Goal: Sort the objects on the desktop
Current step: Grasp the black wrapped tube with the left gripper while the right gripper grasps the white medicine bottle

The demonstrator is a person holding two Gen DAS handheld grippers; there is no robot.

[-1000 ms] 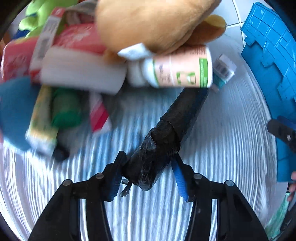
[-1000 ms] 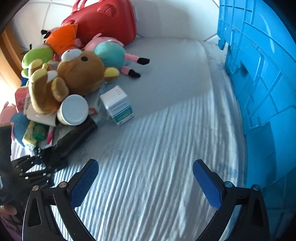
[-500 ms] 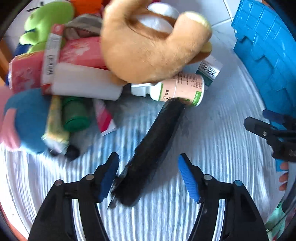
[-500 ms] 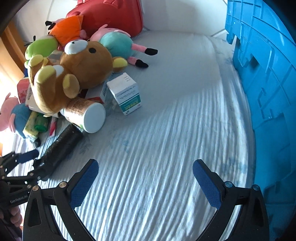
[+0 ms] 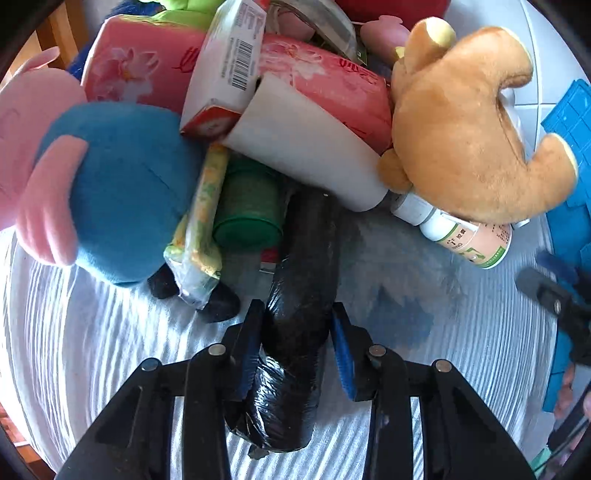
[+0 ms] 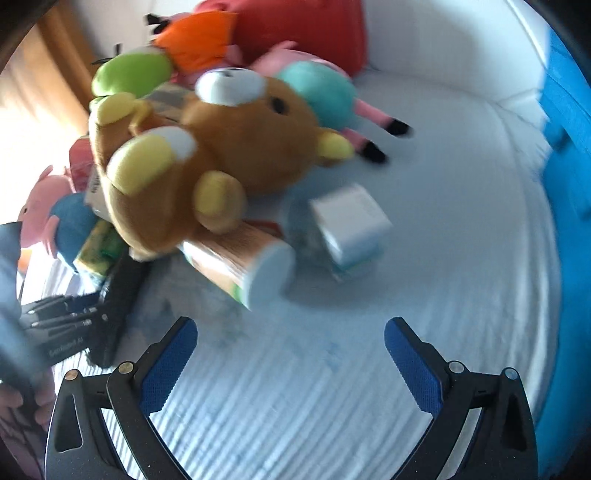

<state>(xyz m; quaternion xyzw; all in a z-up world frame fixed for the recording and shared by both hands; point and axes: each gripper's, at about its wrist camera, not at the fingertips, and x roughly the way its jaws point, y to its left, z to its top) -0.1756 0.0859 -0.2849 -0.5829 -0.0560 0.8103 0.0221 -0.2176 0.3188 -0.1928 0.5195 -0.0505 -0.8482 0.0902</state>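
A black plastic-wrapped roll point(image 5: 303, 295) lies on the white striped cloth, its far end under the pile. My left gripper point(image 5: 297, 347) has its blue pads pressed on both sides of the roll. The roll also shows in the right wrist view point(image 6: 118, 299), held by the left gripper point(image 6: 74, 325). My right gripper point(image 6: 290, 354) is open and empty above the cloth, in front of a lying bottle point(image 6: 240, 262) and a white box point(image 6: 351, 221). A brown plush bear point(image 6: 207, 162) tops the pile.
The pile holds a blue-and-pink plush point(image 5: 110, 206), a green can point(image 5: 247, 210), a pink tissue pack point(image 5: 155, 70), a white carton point(image 5: 229, 70), the bear point(image 5: 469, 140) and bottle point(image 5: 472, 240). A blue crate point(image 6: 569, 221) stands on the right. A red case point(image 6: 295, 33) is at the back.
My left gripper was open around the roll half a second ago and has now closed on it, nearer the pile. My right gripper has moved closer to the bottle and box.
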